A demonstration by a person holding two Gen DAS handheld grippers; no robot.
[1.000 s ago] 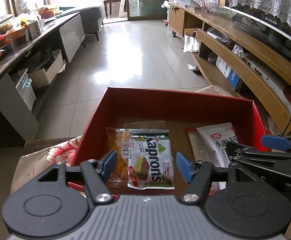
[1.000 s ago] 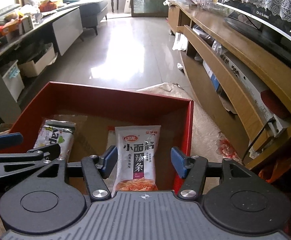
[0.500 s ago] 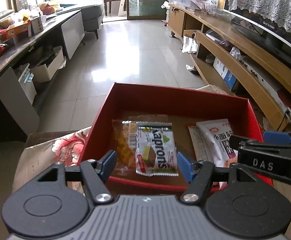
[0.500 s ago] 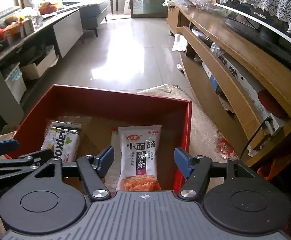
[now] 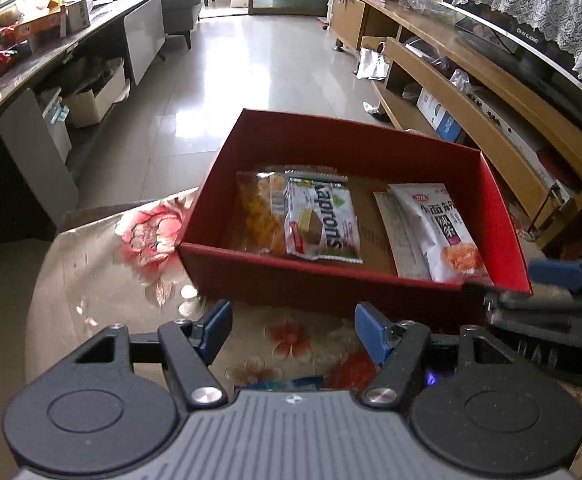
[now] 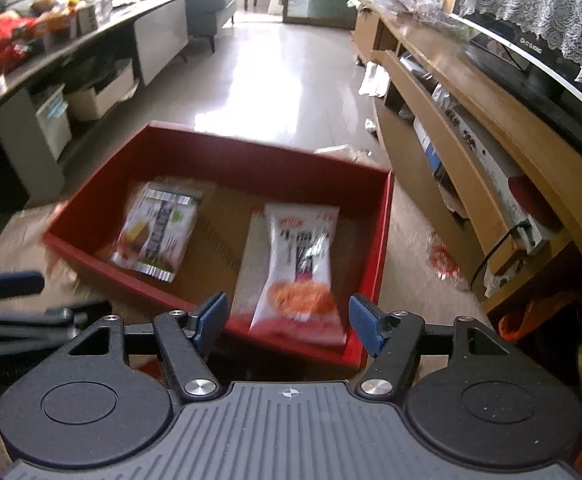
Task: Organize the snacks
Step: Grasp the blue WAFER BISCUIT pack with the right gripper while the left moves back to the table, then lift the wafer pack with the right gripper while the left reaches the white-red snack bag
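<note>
Both tools are empty: the left gripper (image 5: pixel 291 330) has its blue pads standing apart over the flowered tablecloth (image 5: pixel 143 236) with nothing between them, and the right gripper (image 6: pixel 287 322) has jaws that have just been opening, released, with the white spicy-strip packet (image 6: pixel 299 264) lying beyond them in the box rather than pinched. Ahead of both tools sits the red cardboard box (image 5: pixel 347 140), and the snacks seen are already in it: ahead of the left gripper, a Kaprons wafer packet (image 5: pixel 321 220) overlapping an orange snack bag (image 5: pixel 257 216), and toward the right side the spicy-strip packet on top of another flat white packet (image 5: pixel 395 232). So the loading looks largely done. A blue wrapper edge (image 5: pixel 291 382) peeks just under the left tool on the cloth; that may be one snack left.
</note>
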